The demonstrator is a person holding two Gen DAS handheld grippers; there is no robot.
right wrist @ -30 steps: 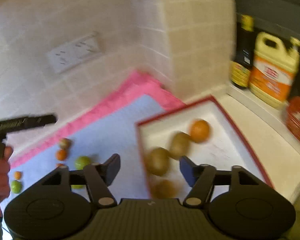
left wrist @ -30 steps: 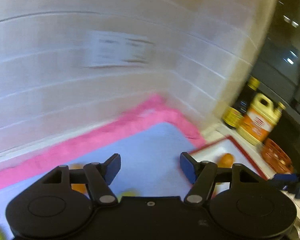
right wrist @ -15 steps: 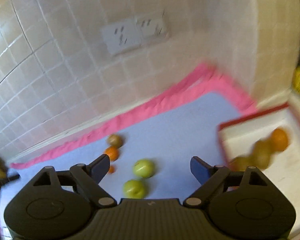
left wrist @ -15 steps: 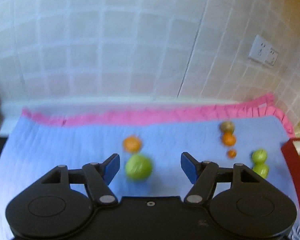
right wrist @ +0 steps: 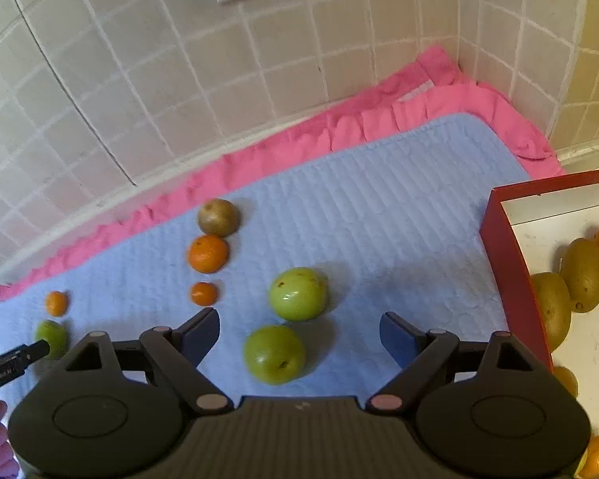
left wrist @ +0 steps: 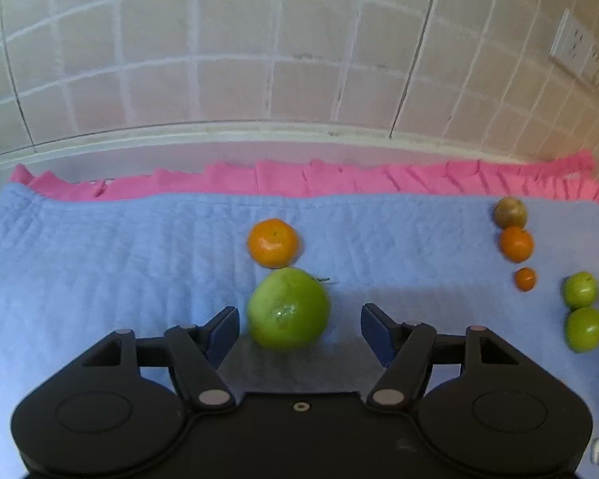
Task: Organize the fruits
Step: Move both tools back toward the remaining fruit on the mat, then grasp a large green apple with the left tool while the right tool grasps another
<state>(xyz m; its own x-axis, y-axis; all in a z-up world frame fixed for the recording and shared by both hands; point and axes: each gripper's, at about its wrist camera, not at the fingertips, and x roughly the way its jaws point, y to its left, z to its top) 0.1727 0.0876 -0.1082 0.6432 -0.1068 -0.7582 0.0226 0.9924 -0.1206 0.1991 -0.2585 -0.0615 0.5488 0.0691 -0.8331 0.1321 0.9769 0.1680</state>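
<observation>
I see a green fruit [left wrist: 287,308] between my left gripper's [left wrist: 298,329] tips, an orange mandarin [left wrist: 273,242] just beyond.

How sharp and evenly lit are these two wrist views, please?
Left wrist: the green fruit between the open left gripper is slightly smeared, with a small glare spot; tile lines bow. Right wrist: crisper, soft shadows beside the two green fruits, dark corners.

quilted blue cloth mat [left wrist: 100,263], glossy wall tiles [left wrist: 235,80]
</observation>
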